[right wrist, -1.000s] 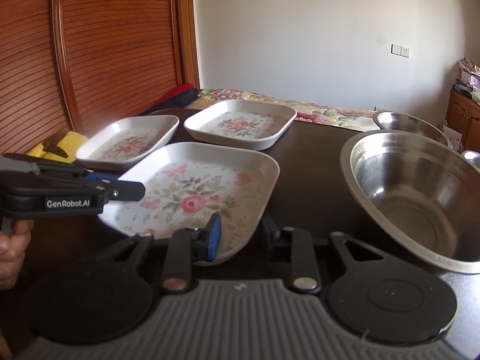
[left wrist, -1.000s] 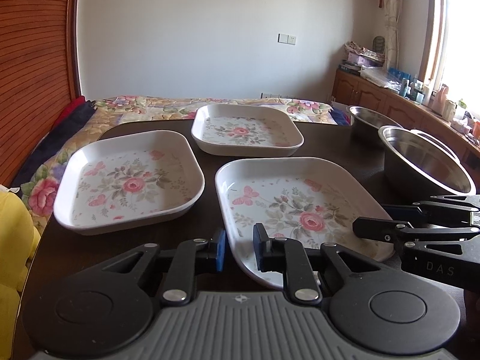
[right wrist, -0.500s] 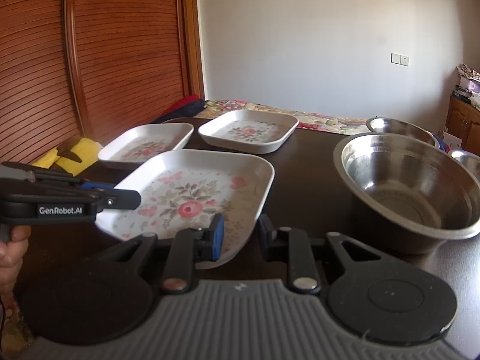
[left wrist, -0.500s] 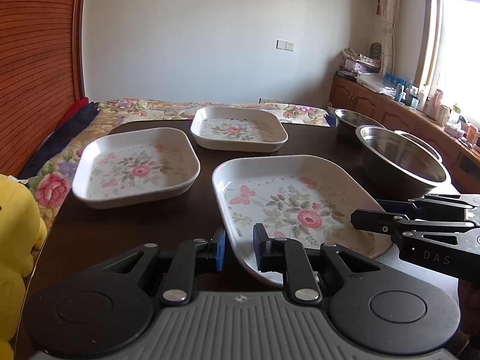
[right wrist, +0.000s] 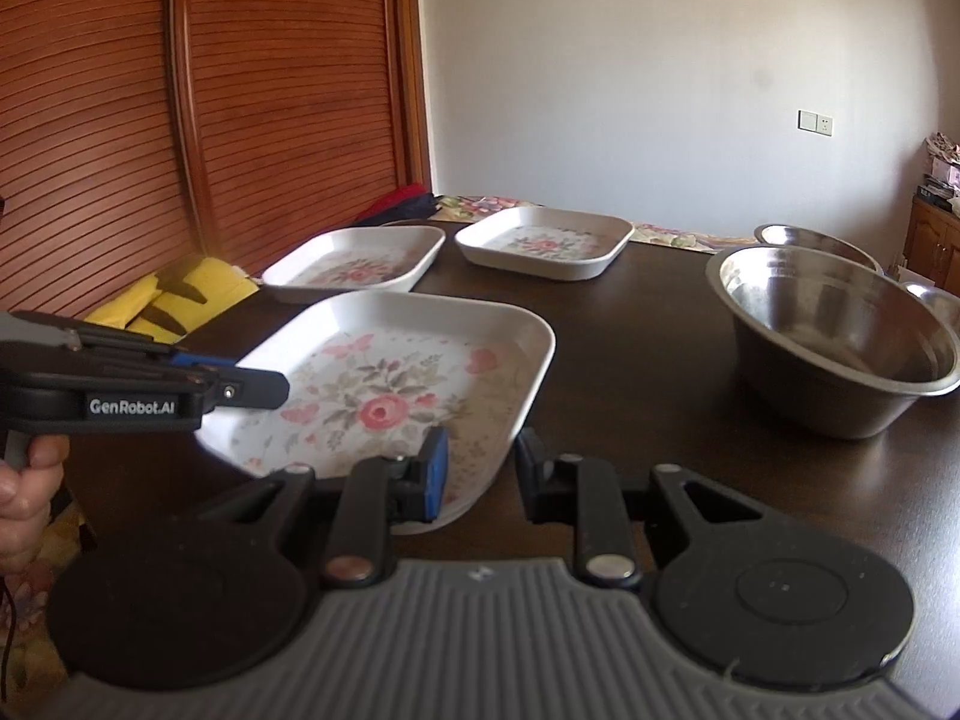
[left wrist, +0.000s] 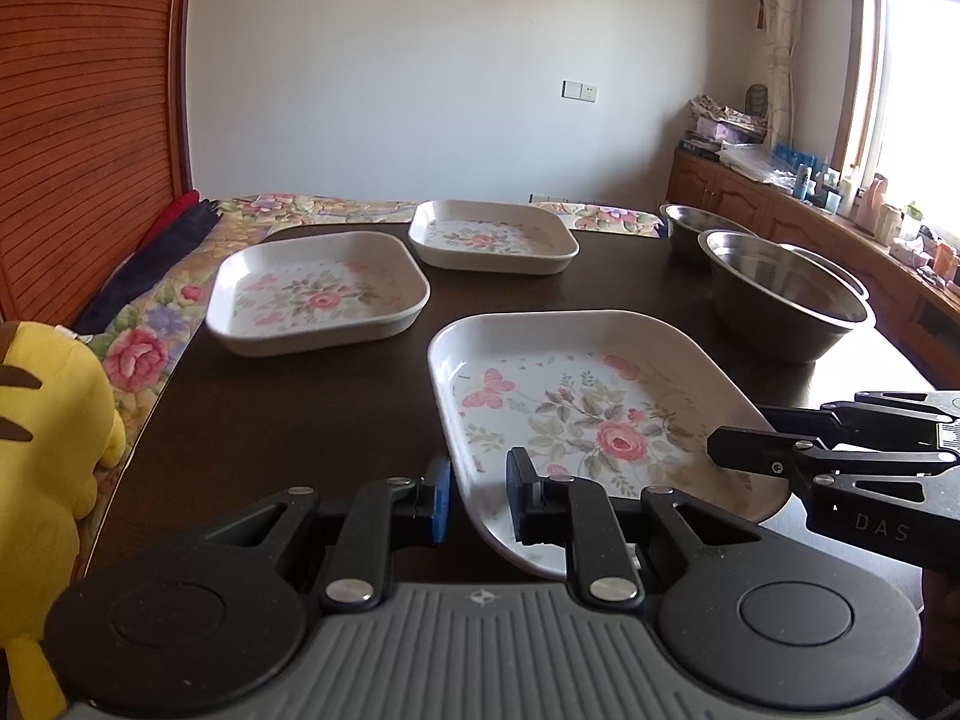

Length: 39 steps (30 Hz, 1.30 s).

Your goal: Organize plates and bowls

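The nearest floral plate (left wrist: 600, 408) hangs a little above the dark table (left wrist: 270, 420), held from both sides. My left gripper (left wrist: 480, 498) is shut on its near left corner, the rim passing between the fingers. My right gripper (right wrist: 480, 477) is shut on the near right corner of the same plate (right wrist: 390, 384). Each gripper also shows from the side in the other's view. Two more floral plates (left wrist: 318, 294) (left wrist: 492, 237) lie flat farther back on the left. A large steel bowl (left wrist: 786, 294) and a smaller one (left wrist: 696, 222) stand at the right.
A yellow plush toy (left wrist: 42, 450) sits off the table's left edge on a floral bedcover (left wrist: 150, 348). A wooden slatted wall (right wrist: 210, 120) runs along the left. A cluttered wooden cabinet (left wrist: 780, 204) stands at the right. A hand (right wrist: 24, 480) holds the left gripper.
Both grippers have risen and drawn back with the near plate still between their fingers. The other plates and the bowls now look farther away and lower.
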### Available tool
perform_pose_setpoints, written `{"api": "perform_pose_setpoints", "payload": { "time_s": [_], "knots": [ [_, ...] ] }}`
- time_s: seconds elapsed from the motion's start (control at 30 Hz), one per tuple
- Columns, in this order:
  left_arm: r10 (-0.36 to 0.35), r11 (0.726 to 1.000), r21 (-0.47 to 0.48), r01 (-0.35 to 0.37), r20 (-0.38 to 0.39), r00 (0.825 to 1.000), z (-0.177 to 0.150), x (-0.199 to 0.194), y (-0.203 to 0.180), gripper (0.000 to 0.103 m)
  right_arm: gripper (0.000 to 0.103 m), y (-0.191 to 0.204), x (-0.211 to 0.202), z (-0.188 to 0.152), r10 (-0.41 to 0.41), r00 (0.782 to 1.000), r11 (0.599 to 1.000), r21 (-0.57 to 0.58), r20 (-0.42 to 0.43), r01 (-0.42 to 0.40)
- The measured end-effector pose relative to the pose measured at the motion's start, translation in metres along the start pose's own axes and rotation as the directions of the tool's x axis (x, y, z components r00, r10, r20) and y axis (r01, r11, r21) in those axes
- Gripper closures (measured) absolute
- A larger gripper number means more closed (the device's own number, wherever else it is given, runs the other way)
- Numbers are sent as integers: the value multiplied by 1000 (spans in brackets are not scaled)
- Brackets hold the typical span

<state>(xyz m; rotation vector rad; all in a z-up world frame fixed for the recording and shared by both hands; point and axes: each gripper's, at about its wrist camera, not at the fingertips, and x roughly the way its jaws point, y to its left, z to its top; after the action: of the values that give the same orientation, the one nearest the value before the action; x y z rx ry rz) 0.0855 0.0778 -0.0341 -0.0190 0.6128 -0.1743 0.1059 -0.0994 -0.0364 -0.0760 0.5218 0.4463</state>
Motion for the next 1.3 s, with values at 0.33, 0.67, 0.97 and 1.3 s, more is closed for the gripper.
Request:
{"api": "perform_pose_setpoints", "payload": {
  "time_s": [0.33, 0.67, 0.97, 1.3],
  "knots": [
    [18, 1000, 2, -18, -9, 1000, -13, -11, 3, 83, 76, 2, 0, -2, 22, 1000, 1000, -18, -18, -23],
    [28, 1000, -8, -29, -17, 999, -19, -11, 8, 83, 76, 6, -2, -7, 37, 999, 999, -27, -39, -38],
    [25, 1000, -16, -26, -17, 1000, -21, -7, 9, 82, 75, 6, -2, -8, 41, 998, 999, -16, -37, -41],
    [44, 997, -60, -42, 27, 999, -19, -11, 20, 56, 49, 2, -9, -3, -3, 1000, 1000, -11, 16, 3]
  ]
}}
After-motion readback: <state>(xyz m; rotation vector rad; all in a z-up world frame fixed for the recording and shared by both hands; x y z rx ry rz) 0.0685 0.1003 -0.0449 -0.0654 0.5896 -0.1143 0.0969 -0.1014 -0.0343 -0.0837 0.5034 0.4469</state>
